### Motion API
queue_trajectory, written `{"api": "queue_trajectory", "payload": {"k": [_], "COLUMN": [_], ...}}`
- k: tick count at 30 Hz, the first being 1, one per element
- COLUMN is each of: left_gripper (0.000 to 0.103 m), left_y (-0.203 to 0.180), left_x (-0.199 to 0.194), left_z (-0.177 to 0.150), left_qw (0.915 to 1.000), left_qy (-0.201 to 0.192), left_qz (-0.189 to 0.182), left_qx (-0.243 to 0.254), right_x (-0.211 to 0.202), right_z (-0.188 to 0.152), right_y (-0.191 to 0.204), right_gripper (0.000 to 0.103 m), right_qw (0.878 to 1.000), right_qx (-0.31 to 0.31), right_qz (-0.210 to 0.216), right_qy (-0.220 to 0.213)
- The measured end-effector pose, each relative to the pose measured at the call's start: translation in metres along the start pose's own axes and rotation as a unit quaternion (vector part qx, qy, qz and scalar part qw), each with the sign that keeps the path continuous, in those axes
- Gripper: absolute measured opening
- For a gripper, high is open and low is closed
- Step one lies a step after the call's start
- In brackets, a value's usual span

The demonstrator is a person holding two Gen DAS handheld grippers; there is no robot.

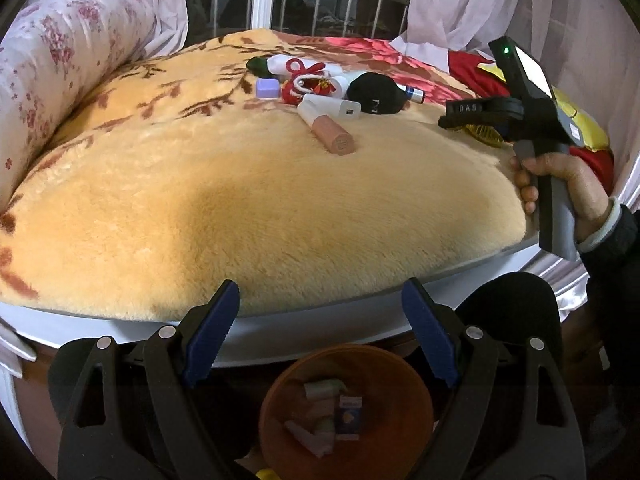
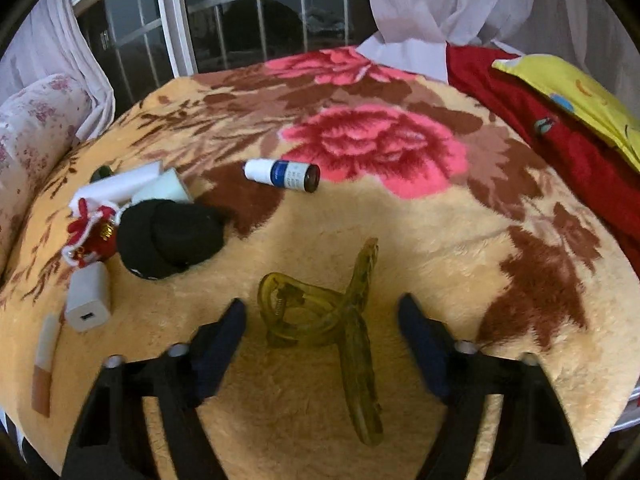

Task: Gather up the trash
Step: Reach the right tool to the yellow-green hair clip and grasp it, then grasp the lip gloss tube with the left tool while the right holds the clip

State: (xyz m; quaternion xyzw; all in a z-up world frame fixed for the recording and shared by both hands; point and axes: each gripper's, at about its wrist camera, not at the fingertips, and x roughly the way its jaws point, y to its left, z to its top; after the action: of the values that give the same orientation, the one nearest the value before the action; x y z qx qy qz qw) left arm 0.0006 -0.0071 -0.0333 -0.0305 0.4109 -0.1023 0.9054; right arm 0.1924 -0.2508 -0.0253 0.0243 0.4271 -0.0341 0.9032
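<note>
From my left wrist camera, my left gripper (image 1: 320, 332) hangs off the bed's near edge with its fingers spread and empty, right above the round orange plastic bin (image 1: 416, 392), which already holds a few scraps. Only this view shows the bin, and my right hand (image 1: 560, 184) on its handle near the right edge.

From my right wrist camera, my right gripper (image 2: 320, 340) straddles the translucent yellow plastic hair claw clip (image 2: 340, 320) lying on the plush peach floral blanket (image 2: 460, 280) near the near edge; the fingers look released, not yet pressing, though blur makes that uncertain. Only this view shows the clip clearly.

The risk I see: the clip's curved, springy shape could twist and slip out if the fingers catch one prong.
</note>
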Motion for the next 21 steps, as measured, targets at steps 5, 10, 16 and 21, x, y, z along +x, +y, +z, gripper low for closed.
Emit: {"api": "queue_trajectory", "payload": {"k": [5, 10, 16, 21], "left_gripper": [0.081, 0.081, 0.081, 0.081], "left_y": [-0.003, -0.009, -0.010, -0.001], "left_x": [0.003, 0.009, 0.038, 0.072], "left_z": [0.013, 0.037, 0.087, 0.115], "left_qw": [1.0000, 0.9999, 0.9992, 0.9977], "left_qy": [-0.003, -0.015, -0.013, 0.013], "left_qz": [0.000, 0.007, 0.027, 0.036], "left_qx": [-0.001, 0.000, -0.025, -0.056], "right_x": [0.001, -0.001, -0.001, 0.001], "right_z": [-0.004, -0.007, -0.010, -0.009], "right_y": [-0.005, -0.009, -0.012, -0.014], "right_gripper": [0.045, 0.045, 0.045, 0.045], "right_qw": [1.000, 0.999, 0.999, 0.998], "right_qx": [0.011, 0.019, 0.024, 0.030], "right_qz": [0.013, 0.024, 0.037, 0.046], "right_qy": [-0.011, -0.024, -0.031, -0.029]}}
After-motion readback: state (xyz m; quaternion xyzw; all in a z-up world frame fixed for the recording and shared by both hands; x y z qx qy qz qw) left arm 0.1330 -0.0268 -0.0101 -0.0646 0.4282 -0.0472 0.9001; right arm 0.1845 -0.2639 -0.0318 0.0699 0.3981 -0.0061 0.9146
